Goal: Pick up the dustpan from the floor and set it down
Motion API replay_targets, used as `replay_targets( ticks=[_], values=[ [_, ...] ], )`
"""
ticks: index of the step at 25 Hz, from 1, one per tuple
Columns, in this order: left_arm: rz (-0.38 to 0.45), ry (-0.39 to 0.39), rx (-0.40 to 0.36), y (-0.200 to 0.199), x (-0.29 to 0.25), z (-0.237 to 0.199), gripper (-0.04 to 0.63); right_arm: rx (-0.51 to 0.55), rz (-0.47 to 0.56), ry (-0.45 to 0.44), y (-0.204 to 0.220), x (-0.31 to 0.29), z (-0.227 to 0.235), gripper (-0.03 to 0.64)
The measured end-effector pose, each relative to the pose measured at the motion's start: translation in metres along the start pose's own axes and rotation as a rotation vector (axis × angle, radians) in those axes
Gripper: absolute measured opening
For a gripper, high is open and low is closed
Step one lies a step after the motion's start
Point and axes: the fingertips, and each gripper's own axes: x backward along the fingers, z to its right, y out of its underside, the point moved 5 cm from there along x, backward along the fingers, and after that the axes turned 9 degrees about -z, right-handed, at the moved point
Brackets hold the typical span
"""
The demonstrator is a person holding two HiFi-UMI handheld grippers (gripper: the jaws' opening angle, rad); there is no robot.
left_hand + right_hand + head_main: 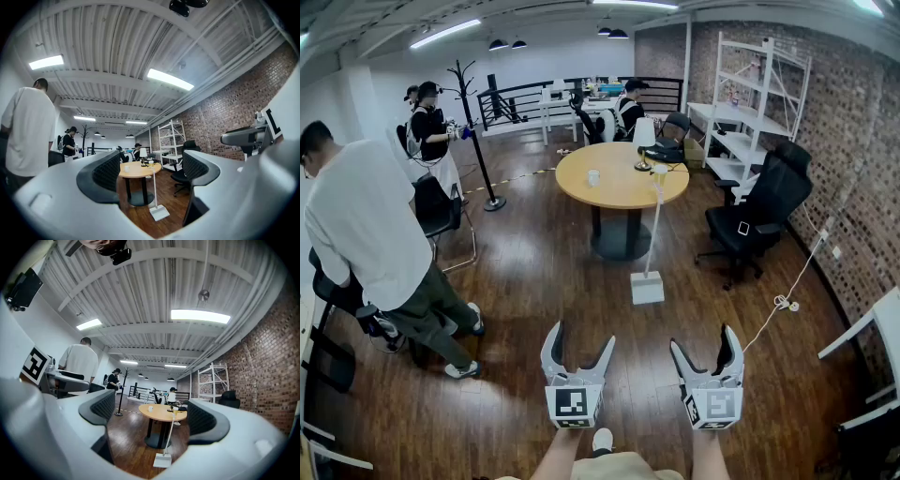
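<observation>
While both tools hover out front, nothing of the job has begun. From the head view, the tall white long-handled dustpan (647,287) stands upright on the dark wooden floor (534,281), just beside the foot of the round wooden bench (619,183). It is well apart from the left gripper (581,337) and the right gripper (703,339), which hang side by side near the person's knees, both spread and both empty.

Over to the left gripper view: its dark padded fingers (105,176) stand wide, with only open room between them. The dustpan shows far off in that gap, square pan flat on the boards and thin handle rising straight.

Now the right gripper view, and it's the same story: fingers (204,420) as wide as they go, gripping nothing, the dustpan small in the distance below the bench.

So I'd say the whole task is left: walk in, reach down, close on the handle, lift, then set it down.
</observation>
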Motion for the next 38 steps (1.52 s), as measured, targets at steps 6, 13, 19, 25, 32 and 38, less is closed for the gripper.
replay_targets(
  ticks=[6,13,19,25,32,38],
  values=[
    [0.003,-0.012,0.006,0.009,-0.052,-0.064,0.422,-0.003,-0.031,0.027,0.005,-0.082,-0.019,0.483],
    [-0.042,0.008,0.03,0.029,-0.099,-0.091,0.422,-0.024,-0.038,0.005,0.013,-0.133,-0.032,0.483],
    [-0.063,0.046,0.033,0.038,-0.16,-0.096,0.422,-0.044,-0.064,0.029,0.031,-0.192,-0.006,0.474],
    [-0.076,0.037,0.024,0.038,-0.261,-0.094,0.422,-0.105,-0.055,0.026,0.054,-0.285,0.058,0.457],
    [-0.032,0.058,-0.102,-0.003,-0.404,-0.065,0.42,-0.113,0.037,0.015,0.028,-0.403,0.16,0.453],
    [-0.077,0.077,-0.081,0.007,-0.478,-0.046,0.42,-0.168,0.023,-0.026,0.048,-0.468,0.202,0.446]
  ],
)
